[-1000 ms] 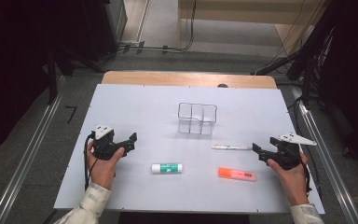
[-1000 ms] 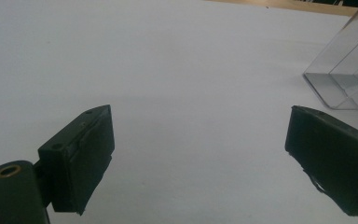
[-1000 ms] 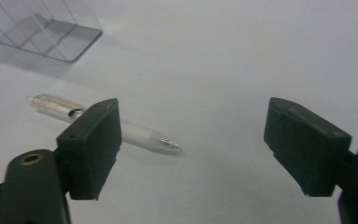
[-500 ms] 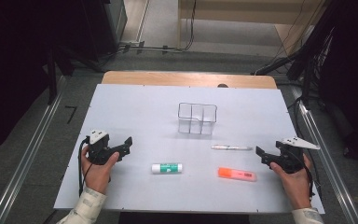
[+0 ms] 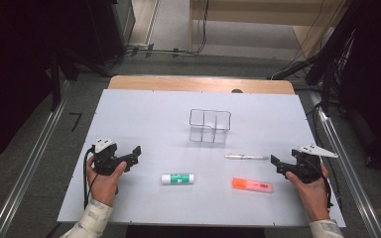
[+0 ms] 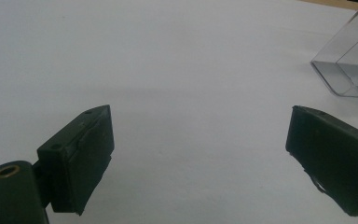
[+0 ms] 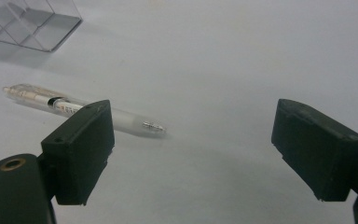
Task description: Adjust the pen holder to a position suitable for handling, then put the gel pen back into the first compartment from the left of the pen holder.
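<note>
Pen [image 7: 81, 111] lies near the right gripper's [image 7: 193, 154] spread jaws (left gripper [image 6: 200, 158] likewise released); high view adds highlighter [image 5: 252, 185].

Black two-jaw left tool [image 5: 135, 154], brass screw, trailing cable, pale cuffs

A white table [image 5: 144, 119] is carrying four things. A clear organizer [image 5: 210, 125] is standing near the middle. A pen [image 5: 246, 156] is lying in front of it, to the right, pointing sideways. An orange highlighter [image 5: 252, 185] is lying nearer the person, just below the pen. A glue stick [image 5: 177, 178] is lying on its side left of the highlighter, well apart from it.
</note>
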Motion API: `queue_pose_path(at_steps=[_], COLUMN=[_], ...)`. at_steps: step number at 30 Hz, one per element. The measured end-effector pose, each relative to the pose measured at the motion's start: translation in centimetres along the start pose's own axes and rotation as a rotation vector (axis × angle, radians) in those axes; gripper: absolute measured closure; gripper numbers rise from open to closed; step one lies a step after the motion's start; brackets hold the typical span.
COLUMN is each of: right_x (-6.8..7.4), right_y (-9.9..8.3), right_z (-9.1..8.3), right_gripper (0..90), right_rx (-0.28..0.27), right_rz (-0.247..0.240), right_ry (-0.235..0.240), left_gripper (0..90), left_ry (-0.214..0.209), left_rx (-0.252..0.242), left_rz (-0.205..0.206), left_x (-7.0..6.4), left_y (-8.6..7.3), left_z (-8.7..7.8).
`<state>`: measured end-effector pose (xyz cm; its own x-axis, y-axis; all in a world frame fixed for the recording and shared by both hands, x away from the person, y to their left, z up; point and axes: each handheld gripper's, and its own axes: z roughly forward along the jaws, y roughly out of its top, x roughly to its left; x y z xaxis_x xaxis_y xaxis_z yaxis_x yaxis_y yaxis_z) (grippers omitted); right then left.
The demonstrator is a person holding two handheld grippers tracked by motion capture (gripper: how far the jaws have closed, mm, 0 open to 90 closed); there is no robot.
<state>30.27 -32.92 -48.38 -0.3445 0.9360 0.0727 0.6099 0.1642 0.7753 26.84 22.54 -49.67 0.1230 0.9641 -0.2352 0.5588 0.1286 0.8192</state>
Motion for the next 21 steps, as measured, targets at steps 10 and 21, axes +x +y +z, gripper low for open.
queue_pose_path(at_steps=[10,21], right_x=[0.23,0.2], right_y=[0.01,-0.21], right_z=[0.33,0.12], right_gripper=[12.1,12.1], right_rx=[0.012,0.015], right_rz=[-0.026,-0.039], right_ry=[-0.009,-0.006], left_gripper=[7.9,7.9], left_ry=[0.01,-0.001], left_rx=[-0.004,0.0], left_rz=[-0.002,0.005], left_x=[0.36,-0.1], left_y=[0.1,0.16], left_z=[-0.1,0.15])
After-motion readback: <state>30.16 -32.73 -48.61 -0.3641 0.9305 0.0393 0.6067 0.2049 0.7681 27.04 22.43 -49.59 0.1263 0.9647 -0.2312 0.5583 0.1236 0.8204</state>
